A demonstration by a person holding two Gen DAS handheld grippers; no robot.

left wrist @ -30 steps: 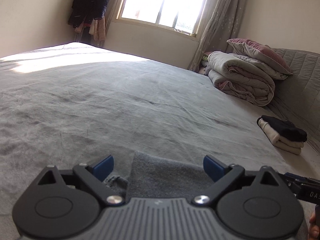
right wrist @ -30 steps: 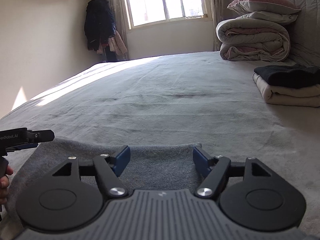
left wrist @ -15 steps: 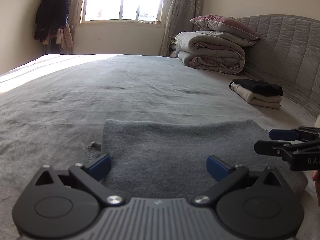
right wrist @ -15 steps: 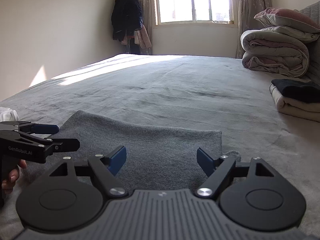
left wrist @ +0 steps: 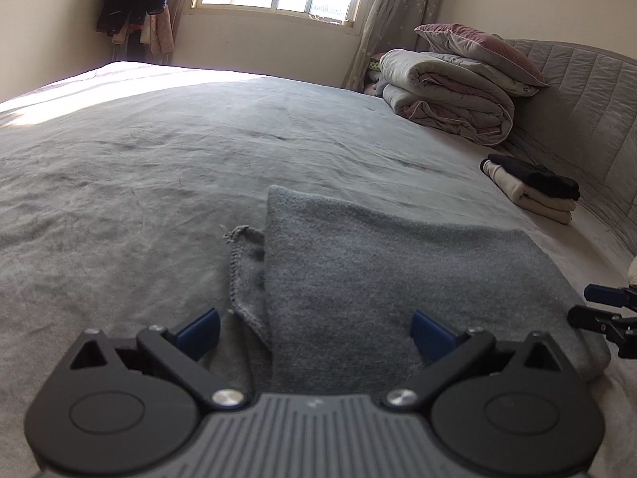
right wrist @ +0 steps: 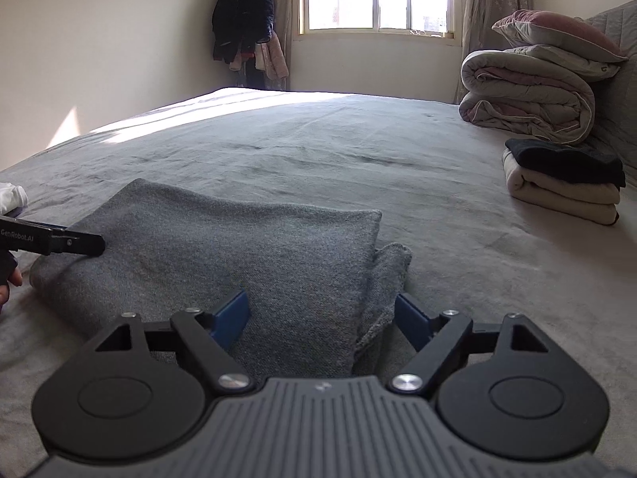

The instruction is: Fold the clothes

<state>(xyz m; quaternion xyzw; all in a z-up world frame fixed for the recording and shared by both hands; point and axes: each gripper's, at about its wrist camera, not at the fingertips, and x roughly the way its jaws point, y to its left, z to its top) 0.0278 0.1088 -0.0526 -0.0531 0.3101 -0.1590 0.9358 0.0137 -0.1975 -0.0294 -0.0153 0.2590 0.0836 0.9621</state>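
Observation:
A folded grey knit garment [left wrist: 378, 279] lies flat on the bed in front of both grippers. My left gripper [left wrist: 314, 332] is open and low over the garment's left part, where a loose hemmed flap [left wrist: 243, 279] sticks out. My right gripper [right wrist: 321, 316] is over the garment's [right wrist: 239, 247] right edge. Its jaws are opening, with the layered edge lying between the blue pads and not pinched. In the left wrist view the right gripper [left wrist: 583, 302] shows at the right border. A finger [right wrist: 71, 242] of the left gripper reaches the garment's left end.
A stack of folded clothes [right wrist: 565, 179], black on beige, sits at the right near the quilted headboard [left wrist: 577, 91]. A rolled duvet [right wrist: 525, 99] with a pillow is behind it. Grey bedspread [left wrist: 199, 139] stretches to the window. Something white [right wrist: 12, 195] lies at the bed's left edge.
Both grippers have drawn back and outward, so more of the garment shows. The left one now faces its left edge and the right one its right edge. The right jaws stand slightly wider.

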